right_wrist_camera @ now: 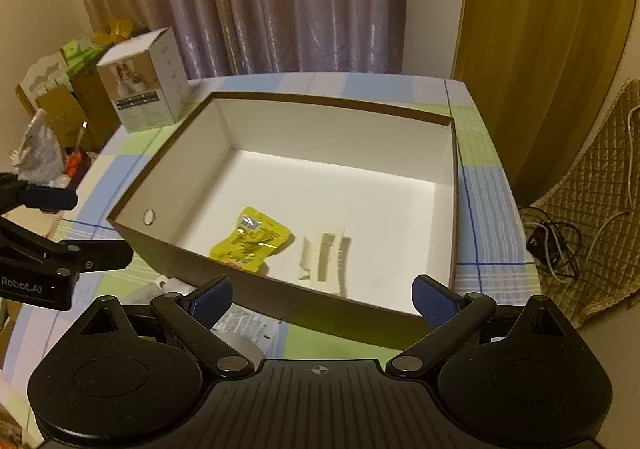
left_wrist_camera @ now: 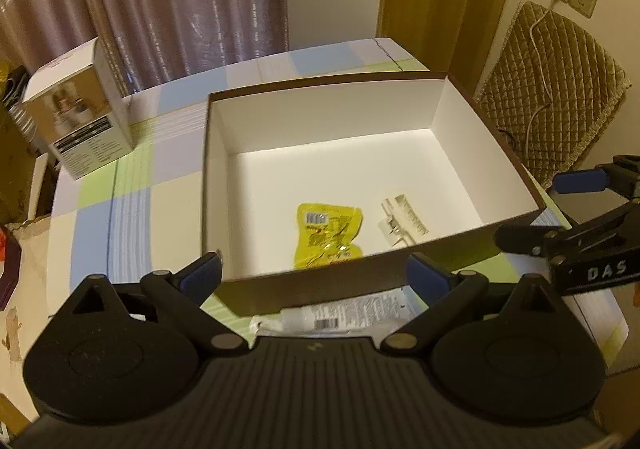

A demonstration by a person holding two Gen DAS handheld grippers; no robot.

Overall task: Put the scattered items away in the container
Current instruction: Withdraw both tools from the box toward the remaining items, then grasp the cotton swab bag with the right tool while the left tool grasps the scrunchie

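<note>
Far left on the checked tablecloth [left_wrist_camera: 132,217]: an upright printed carton [left_wrist_camera: 78,117], standing well apart from the work and likely no part of the scatter; next rightward, the left gripper [left_wrist_camera: 316,275], blue pads spread wide, nothing between them, hovering tilted down over the near wall of the open box [left_wrist_camera: 320,285]; right gripper [right_wrist_camera: 322,299] further right, likewise spread wide and empty, aimed at the same near wall from the box's right-hand side.

Inside the box, on the white floor near the front: yellow snack packet [left_wrist_camera: 326,233], then just to its right, apart from it, a pale hair claw clip [left_wrist_camera: 402,223]; both already stowed.

Still outside: a flat white sachet with a barcode [left_wrist_camera: 340,315], lying on the cloth just in front of the box's near wall, below and between the left gripper's pads; long axis running left to right across that view, roughly parallel to the wall. From the right wrist view the same sachet [right_wrist_camera: 244,325] sits low and to the left, under the left-hand pad, partly hidden by the linkage.

Judged nearer to the left gripper, almost straight beneath it; probably a drop downward and slightly back, jaws across the short width, then a lift over the wall. Risk: thin, flat packaging, hard to pinch off cloth.
</note>
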